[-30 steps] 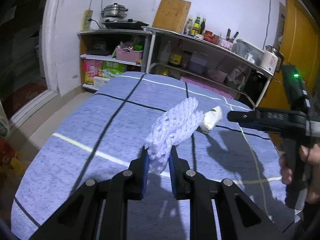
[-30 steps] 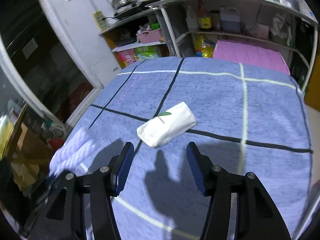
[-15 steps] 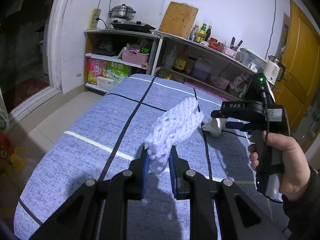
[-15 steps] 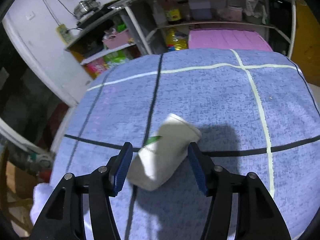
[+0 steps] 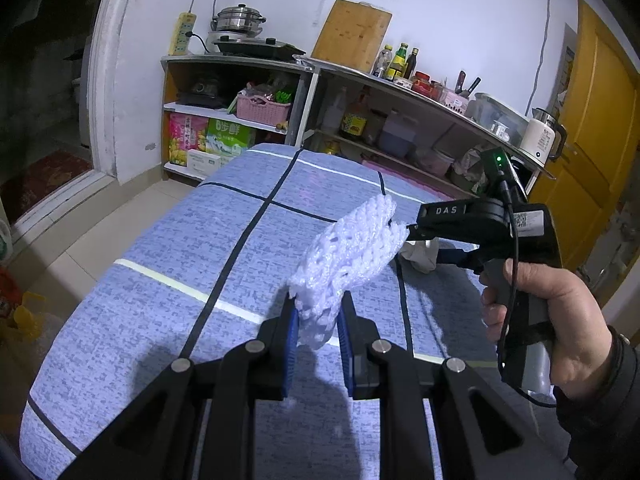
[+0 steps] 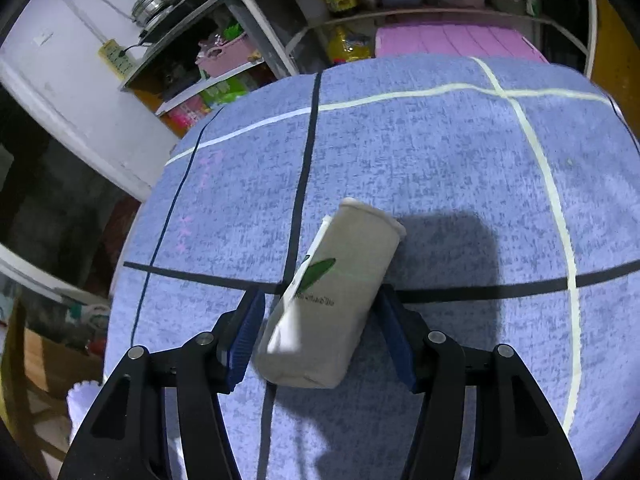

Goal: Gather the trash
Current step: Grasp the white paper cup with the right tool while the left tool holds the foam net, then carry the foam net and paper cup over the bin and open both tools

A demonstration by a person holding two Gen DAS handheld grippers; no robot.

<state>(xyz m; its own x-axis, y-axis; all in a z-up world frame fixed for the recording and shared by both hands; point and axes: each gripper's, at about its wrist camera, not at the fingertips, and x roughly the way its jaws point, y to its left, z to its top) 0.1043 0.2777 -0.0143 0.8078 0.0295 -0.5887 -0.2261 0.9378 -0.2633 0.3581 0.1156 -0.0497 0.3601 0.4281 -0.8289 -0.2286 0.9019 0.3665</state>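
Two pieces of trash show, and I judge the job to be about half done. To the left of the paper cup, the left gripper is clamped tight on the lower end of a white foam net. The net is held clear above the desk and is already collected.

The paper cup lies flattened on its side on the blue checked cloth, across one of the dark lines and near the middle of the desk. It has not been picked up. The right gripper, held in the person's hand, points steeply down with one jaw on each side of the cup. Its jaws have just been closing a little, but a strip of cloth shows between the left pad and the cup. I read it as not gripping yet. Closing on the cup, lifting it and dropping both pieces somewhere are left to do. No bin is in view.

Left of the cup, the cloth runs bare to a rounded edge that drops to the tiled floor, so there is plenty of room there. Beyond the cup, the far edge of the desk stands close to the crowded shelves, and that way is tight. Right of the cup, the cloth is bare as far as a pale line and the desk's curved edge. The foam net hangs just beside the right gripper's body, so the two could brush on the lift.
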